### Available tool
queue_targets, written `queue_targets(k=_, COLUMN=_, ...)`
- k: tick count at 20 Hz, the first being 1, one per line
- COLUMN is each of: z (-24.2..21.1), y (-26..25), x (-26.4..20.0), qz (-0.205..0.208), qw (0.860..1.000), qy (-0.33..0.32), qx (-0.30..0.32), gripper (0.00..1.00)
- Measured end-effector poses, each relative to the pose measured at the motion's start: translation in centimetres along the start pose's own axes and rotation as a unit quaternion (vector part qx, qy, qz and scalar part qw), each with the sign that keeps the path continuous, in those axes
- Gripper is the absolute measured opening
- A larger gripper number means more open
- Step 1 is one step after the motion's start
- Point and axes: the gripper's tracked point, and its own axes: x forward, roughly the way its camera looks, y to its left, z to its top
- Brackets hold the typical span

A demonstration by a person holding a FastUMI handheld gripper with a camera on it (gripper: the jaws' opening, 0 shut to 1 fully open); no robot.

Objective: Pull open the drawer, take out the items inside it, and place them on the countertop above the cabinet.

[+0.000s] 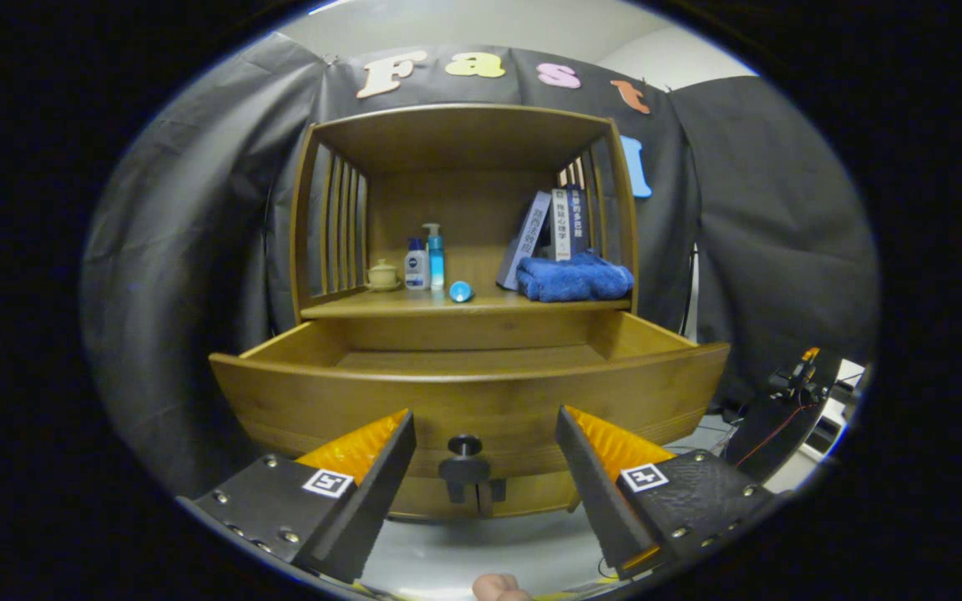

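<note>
The wooden cabinet's drawer (464,396) stands pulled out toward me, and the part of its floor that shows is bare. Its dark round knob (464,446) sits on the drawer front, between and just ahead of my fingers. My gripper (485,434) is open, with a wide gap and nothing held. On the countertop (381,307) above the drawer stand a small cream pot (382,274), a white bottle (417,264), a teal pump bottle (435,255), a small blue round object (460,291), leaning books (549,229) and a folded blue towel (574,278).
Slatted wooden sides and a top board enclose the countertop shelf. Black cloth hangs behind and beside the cabinet. Dark equipment with cables (786,401) stands on the floor to the right. A fingertip (498,587) shows below my fingers.
</note>
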Motion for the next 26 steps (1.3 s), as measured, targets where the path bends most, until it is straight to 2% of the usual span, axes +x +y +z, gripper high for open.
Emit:
queue_targets(k=2, z=-0.5, y=0.8, x=0.7, qz=0.010, qw=1.000, qy=0.000, qx=0.010, gripper=1.00)
queue_targets(k=6, z=-2.1, y=0.6, x=2.5, qz=0.001, qw=0.999, qy=0.007, qx=0.033, gripper=1.00)
queue_targets(k=11, z=-5.4, y=1.0, x=4.5, qz=0.018, qw=0.998, qy=0.049, qx=0.021, gripper=1.00)
queue_targets(k=12, z=-4.7, y=0.9, x=3.9, qz=0.016, qw=0.999, qy=0.026, qx=0.018, gripper=1.00)
queue_targets(k=15, z=-4.9, y=0.7, x=5.0, qz=0.017, qw=1.000, qy=0.020, qx=0.000, gripper=0.99)
queue_targets(k=23, z=-4.6, y=0.8, x=6.2, qz=0.038, qw=0.998, qy=0.018, qx=0.037, gripper=0.99)
queue_targets(k=26, z=-4.1, y=2.0, x=9.0, qz=0.038, qw=0.998, qy=0.025, qx=0.040, gripper=0.99)
